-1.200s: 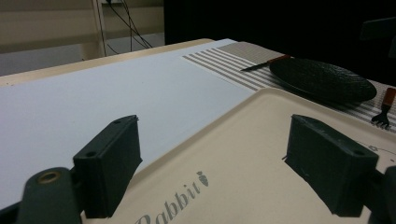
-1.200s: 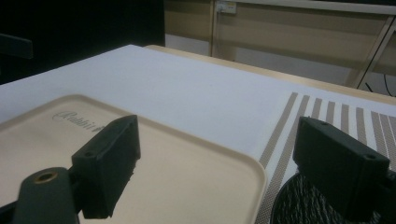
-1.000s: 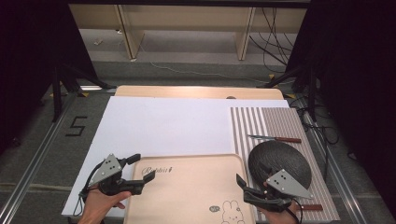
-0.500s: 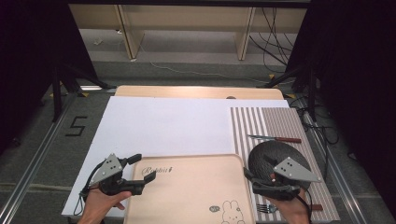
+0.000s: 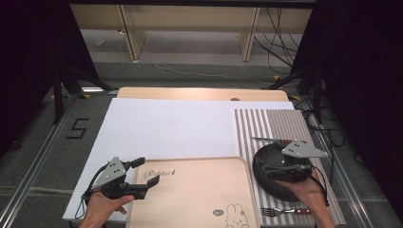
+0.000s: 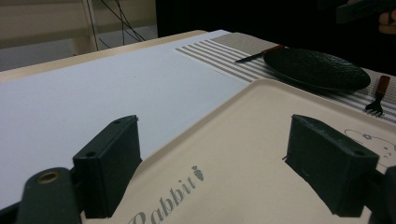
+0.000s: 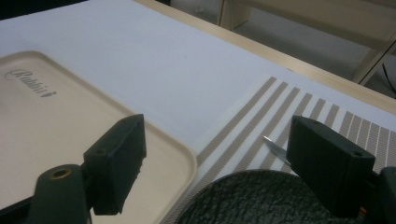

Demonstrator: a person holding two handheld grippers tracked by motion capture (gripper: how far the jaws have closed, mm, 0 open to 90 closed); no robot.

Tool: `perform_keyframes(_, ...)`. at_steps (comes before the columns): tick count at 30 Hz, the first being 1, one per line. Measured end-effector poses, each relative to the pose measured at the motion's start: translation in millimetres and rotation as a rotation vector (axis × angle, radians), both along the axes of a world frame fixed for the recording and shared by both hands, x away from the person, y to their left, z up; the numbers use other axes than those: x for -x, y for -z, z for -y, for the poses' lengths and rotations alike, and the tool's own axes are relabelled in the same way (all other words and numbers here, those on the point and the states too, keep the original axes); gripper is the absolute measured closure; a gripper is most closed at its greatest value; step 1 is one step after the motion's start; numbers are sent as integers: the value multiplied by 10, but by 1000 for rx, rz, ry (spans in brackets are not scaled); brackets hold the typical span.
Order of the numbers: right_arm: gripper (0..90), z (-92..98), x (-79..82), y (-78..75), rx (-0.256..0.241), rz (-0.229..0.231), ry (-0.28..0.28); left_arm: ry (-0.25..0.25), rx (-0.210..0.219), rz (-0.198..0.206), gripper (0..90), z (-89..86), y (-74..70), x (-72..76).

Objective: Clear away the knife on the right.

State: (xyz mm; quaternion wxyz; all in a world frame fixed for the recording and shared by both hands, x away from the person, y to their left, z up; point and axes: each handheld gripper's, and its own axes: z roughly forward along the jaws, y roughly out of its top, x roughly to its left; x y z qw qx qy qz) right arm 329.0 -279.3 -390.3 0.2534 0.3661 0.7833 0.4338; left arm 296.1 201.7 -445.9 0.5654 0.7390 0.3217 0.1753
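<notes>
I see the black plate (image 5: 278, 171) low in the right of the high view, sitting on the striped mat (image 5: 266, 124) with its left edge just beside the tray's right rim. My right gripper (image 5: 273, 167) hangs over it with jaws spread wide — in the right gripper view the plate's dark, rough surface (image 7: 252, 198) fills the lower middle between the two jaws, and nothing is clamped. A knife (image 5: 272, 140) lies on the mat along the plate's upper edge; a fork (image 5: 281, 210) lies below it, near the bottom of the frame.

The beige tray (image 5: 190, 194) takes the lower centre, overlapping the white sheet (image 5: 166, 123). My left gripper (image 5: 145, 175) sits at the tray's upper-left corner, jaws wide apart and straddling the rim by the printed lettering — nothing gripped.

Open room: the white sheet above the tray is bare up to the desk's (image 5: 199, 93) far edge, and the mat's upper half is free. Around the plate it is tight, with the tray rim to the left and cutlery above and below.
</notes>
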Motion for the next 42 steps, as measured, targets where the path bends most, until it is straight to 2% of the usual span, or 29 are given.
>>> perform_keyframes(2,211,64,-121,-13,33,-24,-4,2,2,6,171,-2,-5,1)
perform_keyframes(4,211,82,-157,-19,42,-33,-2,2,2,6,171,-4,-6,0)
perform_keyframes(5,212,130,-243,-26,57,-44,-7,2,0,6,171,-5,-5,-1)
perform_keyframes(8,214,185,-331,-32,66,-61,-7,11,-2,9,171,0,-3,-4)
perform_keyframes(9,220,250,-424,-29,76,-76,-6,10,-2,3,171,6,-1,0)
perform_keyframes(10,220,250,-424,-29,76,-76,-6,12,-4,5,171,10,-1,1)
perform_keyframes(12,228,329,-555,-8,95,-100,14,21,-11,15,171,10,-3,-4)
perform_keyframes(16,231,405,-683,14,131,-126,21,14,-6,6,171,12,-1,1)
perform_keyframes(17,233,454,-756,27,145,-144,37,13,-1,-1,171,17,1,4)
perform_keyframes(18,233,470,-785,32,144,-162,52,26,-6,10,171,14,1,-5)
perform_keyframes(20,234,521,-866,48,164,-160,54,26,-8,10,171,16,1,-4)
perform_keyframes(23,236,573,-958,67,188,-178,63,23,-4,-1,171,31,2,5)
perform_keyframes(25,236,589,-1005,70,191,-210,84,30,-12,7,171,30,1,-1)
perform_keyframes(31,243,711,-1176,124,247,-231,88,33,-12,8,171,31,1,1)
perform_keyframes(34,244,751,-1218,141,262,-247,100,34,-16,11,171,31,-2,0)
perform_keyframes(35,244,752,-1229,142,245,-272,120,37,-14,13,171,35,-1,1)
perform_keyframes(36,250,796,-1265,153,252,-282,123,39,-19,13,171,43,-3,6)
perform_keyframes(37,251,816,-1283,165,257,-287,123,42,-22,13,171,46,-2,6)
perform_keyframes(38,252,853,-1309,172,283,-288,110,44,-22,10,171,51,0,7)
perform_keyframes(40,255,866,-1326,186,277,-287,125,47,-25,13,171,51,-1,5)
perform_keyframes(41,258,883,-1336,189,276,-306,135,46,-25,12,171,51,0,5)
perform_keyframes(42,258,904,-1354,200,279,-305,137,47,-28,15,171,50,-1,4)
